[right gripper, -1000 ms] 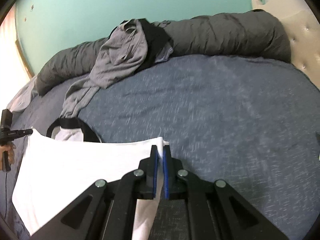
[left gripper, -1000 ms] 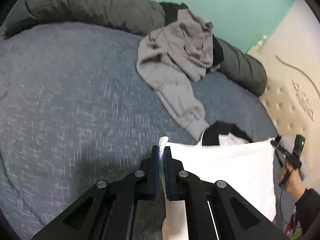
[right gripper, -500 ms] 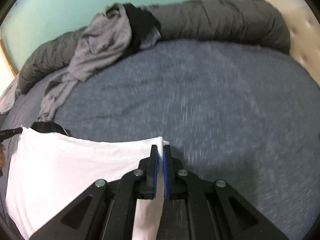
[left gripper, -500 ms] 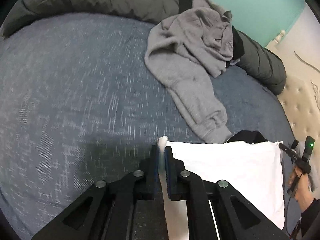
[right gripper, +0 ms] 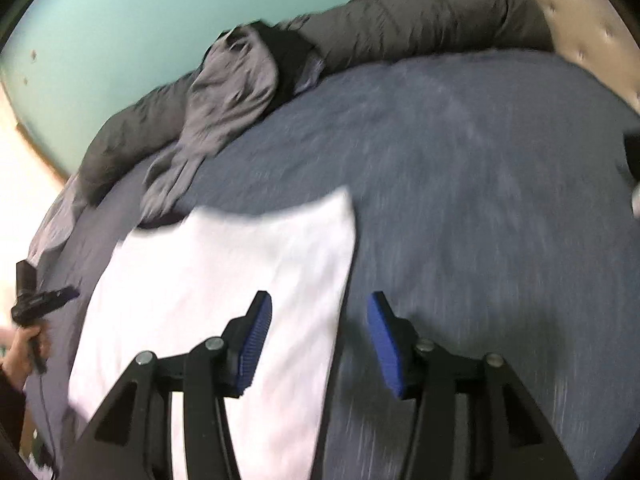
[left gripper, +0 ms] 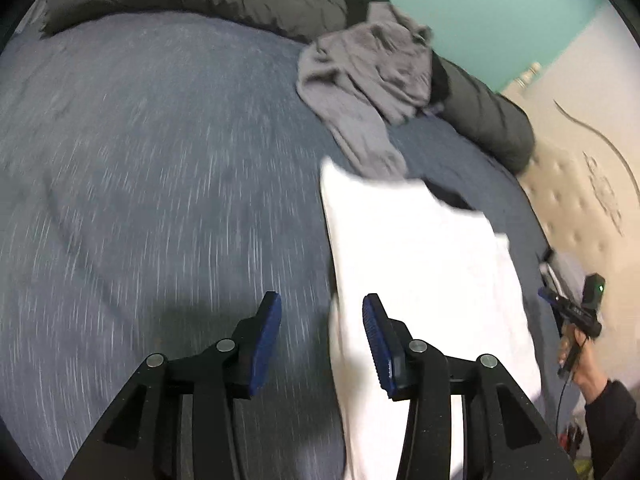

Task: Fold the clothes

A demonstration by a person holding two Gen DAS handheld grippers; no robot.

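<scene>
Both grippers, left (left gripper: 322, 318) & right (right gripper: 318, 316), opening, nothing pinched; white garment (left gripper: 420, 248) blurred (edges unclear).

- No readable text, labels, brands or nos. in either view.
- White garment (left gripper: 420, 256): plain, no print visible.
- Grey clothes pile (left gripper: 372, 68): no tag or logo legible.
- Headboard (left gripper: 592, 184): raised ornament only, no lettering.
- Both views motion-blurred, so any fine print can't be made out.
</scene>
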